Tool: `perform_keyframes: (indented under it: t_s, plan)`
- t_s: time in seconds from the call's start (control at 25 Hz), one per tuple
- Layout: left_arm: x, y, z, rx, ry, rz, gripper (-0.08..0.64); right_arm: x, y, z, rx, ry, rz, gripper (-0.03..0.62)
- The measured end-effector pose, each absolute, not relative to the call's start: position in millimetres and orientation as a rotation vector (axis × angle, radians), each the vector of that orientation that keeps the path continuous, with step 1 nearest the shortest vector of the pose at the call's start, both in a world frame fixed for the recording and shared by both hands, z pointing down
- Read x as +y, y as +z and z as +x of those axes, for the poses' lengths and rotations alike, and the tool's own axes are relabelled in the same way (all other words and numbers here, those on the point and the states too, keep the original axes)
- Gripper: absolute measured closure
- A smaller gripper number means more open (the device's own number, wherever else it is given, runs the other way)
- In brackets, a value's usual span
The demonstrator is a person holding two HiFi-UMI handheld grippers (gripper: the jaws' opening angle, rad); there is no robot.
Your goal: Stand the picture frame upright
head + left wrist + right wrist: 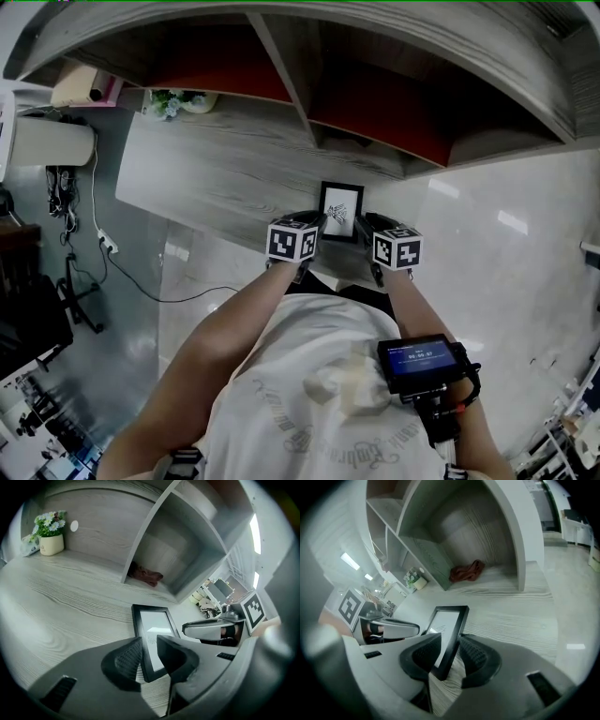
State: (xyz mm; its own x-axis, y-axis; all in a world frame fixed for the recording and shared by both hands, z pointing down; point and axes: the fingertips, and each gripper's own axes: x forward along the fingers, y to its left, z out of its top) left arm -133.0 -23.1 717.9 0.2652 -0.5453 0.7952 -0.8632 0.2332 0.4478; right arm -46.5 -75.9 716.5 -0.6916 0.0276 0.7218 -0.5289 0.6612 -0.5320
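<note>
A black picture frame with a white sketch print stands on its lower edge on the grey wood desk, leaning slightly. My left gripper straddles its left side. In the left gripper view the frame sits between the left gripper's jaws with a gap at the pads. My right gripper straddles the right side. The right gripper view shows the frame's edge between the right gripper's ribbed pads, not pressed. Both are open.
Shelf cubbies rise behind the desk; one holds a reddish-brown cloth. A small pot of flowers stands at the far left. Cables lie on the floor to the left. A small screen sits on the person's right forearm.
</note>
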Motion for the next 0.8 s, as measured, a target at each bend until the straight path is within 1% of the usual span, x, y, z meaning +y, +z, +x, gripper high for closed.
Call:
perform_keyframes:
  t_s: [0.08, 0.12, 0.16, 0.2, 0.68, 0.72, 0.8]
  plan:
    - [-22, 722, -134, -1.404, 0.38, 1.414, 0.448, -75, 720, -49, -2.134, 0.99, 0.378, 0.466]
    - [-22, 723, -135, -1.402, 0.396, 1.402, 0.436, -74, 721, -50, -2.126, 0.992, 0.374, 0.465]
    - [-21, 725, -136, -1.398, 0.409, 1.39, 0.398, -74, 723, -51, -2.12, 0.994, 0.372, 0.465]
    - [-21, 726, -136, -1.395, 0.419, 1.38, 0.39, -74, 724, -53, -2.115, 0.995, 0.372, 0.465]
    - [-32, 738, -137, -1.372, 0.498, 1.338, 0.39, -76, 734, -57, -2.038, 0.972, 0.404, 0.465]
    - [-32, 740, -137, -1.371, 0.506, 1.335, 0.385, -75, 735, -58, -2.03, 0.969, 0.403, 0.444]
    - [-33, 741, -137, -1.374, 0.518, 1.335, 0.385, -75, 738, -59, -2.016, 0.953, 0.406, 0.443]
